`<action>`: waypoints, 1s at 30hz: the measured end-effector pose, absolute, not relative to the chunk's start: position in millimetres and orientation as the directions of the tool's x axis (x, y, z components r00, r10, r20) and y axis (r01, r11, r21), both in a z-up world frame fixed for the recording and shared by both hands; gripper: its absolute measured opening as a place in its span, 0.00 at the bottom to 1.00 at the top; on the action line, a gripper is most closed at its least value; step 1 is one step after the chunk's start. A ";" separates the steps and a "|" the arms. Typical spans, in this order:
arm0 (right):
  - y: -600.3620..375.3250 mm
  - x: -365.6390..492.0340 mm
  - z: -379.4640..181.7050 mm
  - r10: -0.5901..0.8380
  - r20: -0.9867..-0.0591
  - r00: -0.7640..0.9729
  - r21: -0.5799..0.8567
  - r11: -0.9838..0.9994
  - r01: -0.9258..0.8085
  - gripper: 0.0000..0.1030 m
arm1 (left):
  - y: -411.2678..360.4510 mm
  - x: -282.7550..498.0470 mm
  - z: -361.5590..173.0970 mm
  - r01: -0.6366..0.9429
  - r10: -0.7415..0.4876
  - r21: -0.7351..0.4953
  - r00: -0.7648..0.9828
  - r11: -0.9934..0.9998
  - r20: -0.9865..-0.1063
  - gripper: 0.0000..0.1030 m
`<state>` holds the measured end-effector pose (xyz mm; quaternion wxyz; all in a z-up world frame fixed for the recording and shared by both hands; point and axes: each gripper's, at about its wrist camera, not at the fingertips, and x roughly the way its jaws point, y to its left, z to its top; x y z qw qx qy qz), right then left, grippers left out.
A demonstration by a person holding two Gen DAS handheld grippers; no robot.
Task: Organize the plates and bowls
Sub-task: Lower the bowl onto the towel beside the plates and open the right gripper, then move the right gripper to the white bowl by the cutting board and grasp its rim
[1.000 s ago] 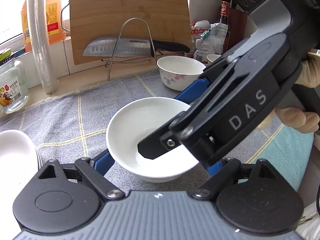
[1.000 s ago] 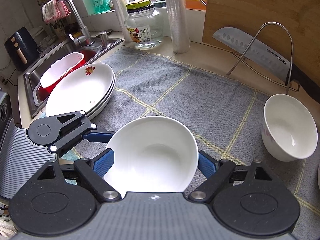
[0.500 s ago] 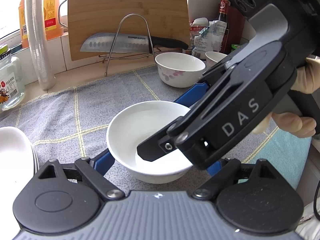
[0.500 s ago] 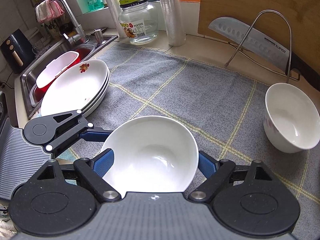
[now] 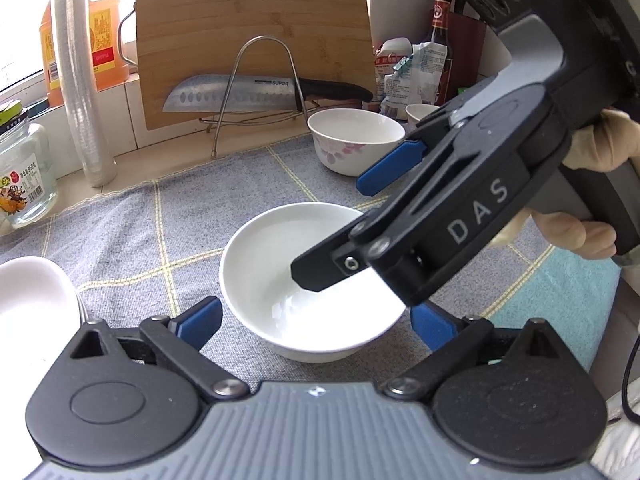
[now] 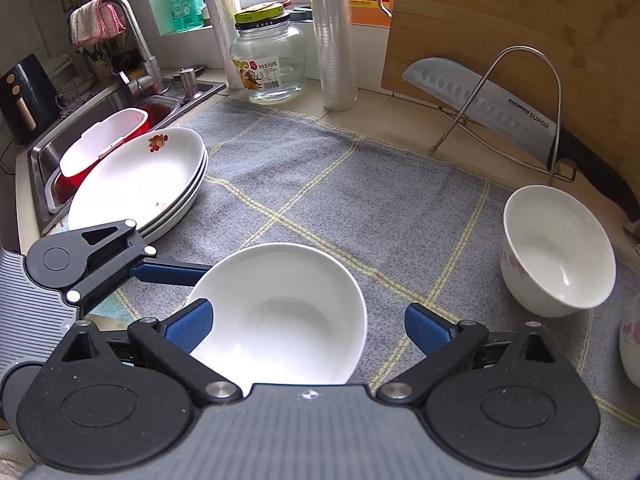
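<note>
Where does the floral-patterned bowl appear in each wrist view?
Left wrist: floral bowl sits upper centre, right of the knife rack.
Right wrist: floral bowl sits at the right edge, below the rack.
Shared landmark: the knife on the wire rack.

Home kitchen, we note: steel sink with faucet, bamboo cutting board, santoku knife, stacked plates.

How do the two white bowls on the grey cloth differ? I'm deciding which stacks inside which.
The near bowl is plain white, wide and shallow; the far bowl carries pink flowers outside and is deeper with steeper walls. The near bowl sits between both open grippers; the far bowl stands alone by the knife rack. Both are upright and empty.
</note>
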<state>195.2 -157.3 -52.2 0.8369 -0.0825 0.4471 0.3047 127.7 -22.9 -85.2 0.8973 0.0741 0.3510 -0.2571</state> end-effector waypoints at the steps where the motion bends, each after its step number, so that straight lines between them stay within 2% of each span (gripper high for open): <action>1: -159.5 194.6 -51.0 0.431 -0.798 0.422 0.129 0.805 -0.579 1.00 | -21.4 127.0 -82.7 0.511 -0.409 -0.050 0.621 0.858 -0.668 0.97; 8: -175.2 186.0 -41.8 0.387 -0.780 0.492 0.076 0.839 -0.539 1.00 | -12.4 124.3 -62.1 0.480 -0.386 -0.049 0.636 0.876 -0.668 0.97; 16: -211.3 177.4 -40.5 0.269 -0.739 0.618 -0.016 0.909 -0.415 1.00 | -26.0 145.2 -49.4 0.488 -0.377 -0.036 0.622 0.872 -0.686 0.98; 23: -245.1 178.0 -52.7 0.192 -0.728 0.658 -0.034 0.949 -0.314 1.00 | -49.7 175.5 -38.2 0.523 -0.425 -0.081 0.582 0.849 -0.693 0.97; 30: -271.7 183.9 -59.8 0.173 -0.722 0.670 -0.022 0.962 -0.272 1.00 | -87.2 206.8 -37.6 0.565 -0.426 -0.027 0.588 0.825 -0.688 0.98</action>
